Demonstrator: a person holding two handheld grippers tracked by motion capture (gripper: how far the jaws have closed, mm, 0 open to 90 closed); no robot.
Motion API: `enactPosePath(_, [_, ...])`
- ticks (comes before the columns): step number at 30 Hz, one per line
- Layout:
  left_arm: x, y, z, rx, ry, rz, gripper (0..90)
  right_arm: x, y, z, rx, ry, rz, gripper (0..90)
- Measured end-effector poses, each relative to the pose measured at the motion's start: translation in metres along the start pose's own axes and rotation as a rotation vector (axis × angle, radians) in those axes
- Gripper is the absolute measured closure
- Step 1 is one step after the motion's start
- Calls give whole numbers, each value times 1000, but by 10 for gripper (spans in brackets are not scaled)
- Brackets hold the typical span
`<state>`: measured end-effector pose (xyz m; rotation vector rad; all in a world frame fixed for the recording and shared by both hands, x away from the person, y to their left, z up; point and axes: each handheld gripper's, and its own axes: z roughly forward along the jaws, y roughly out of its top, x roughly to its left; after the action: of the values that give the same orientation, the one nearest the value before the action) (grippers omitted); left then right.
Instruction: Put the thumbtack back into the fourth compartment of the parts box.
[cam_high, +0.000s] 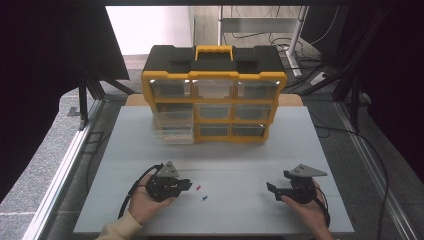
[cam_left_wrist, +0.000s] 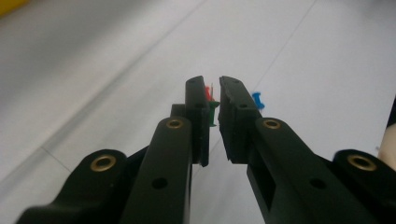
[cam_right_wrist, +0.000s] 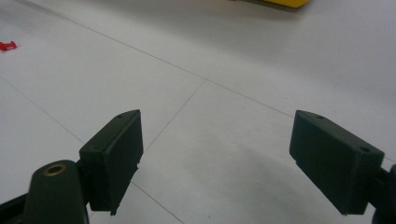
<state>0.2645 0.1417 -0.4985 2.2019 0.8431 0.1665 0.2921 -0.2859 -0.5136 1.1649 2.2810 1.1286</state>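
Observation:
My left gripper (cam_left_wrist: 214, 116) is shut on a small green pushpin (cam_left_wrist: 214, 111), pinched between its two black pads a little above the white table. Just past the fingertips lie a red pushpin (cam_left_wrist: 208, 92) and a blue pushpin (cam_left_wrist: 258, 100). In the high view the left gripper (cam_high: 188, 185) sits at the front left of the table, with the red pushpin (cam_high: 198, 188) and the blue pushpin (cam_high: 204, 198) right beside its tips. My right gripper (cam_high: 272, 189) rests at the front right, open, and its jaws (cam_right_wrist: 215, 158) hold nothing. The red pushpin (cam_right_wrist: 8, 45) lies far off to its left.
A yellow and black organizer box (cam_high: 214, 95) with clear drawers stands at the back middle of the white table (cam_high: 300, 150). Its lower left drawer (cam_high: 172, 134) is pulled out. Black frame posts and cables flank the table on both sides.

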Motion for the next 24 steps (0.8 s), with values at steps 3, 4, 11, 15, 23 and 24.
enactPosePath(3, [2, 0, -5, -28, -3, -14, 816, 0, 0, 0, 1, -1, 0, 178])
enactPosePath(4, [2, 0, -5, -28, -3, -14, 816, 0, 0, 0, 1, -1, 0, 178])
enactPosePath(11, [6, 2, -14, -78, 2, -25, 814, -1, 0, 1, 0, -3, 2, 178])
enactPosePath(15, [7, 3, -20, -105, 8, -35, 814, -1, 0, 1, -3, -3, 1, 178])
enactPosePath(23, [11, 9, -27, -138, 12, -41, 814, -1, 0, 1, -3, -1, 2, 178])
enactPosePath(24, [11, 10, -28, -144, 13, -41, 814, -1, 1, 1, -3, -2, 3, 178])
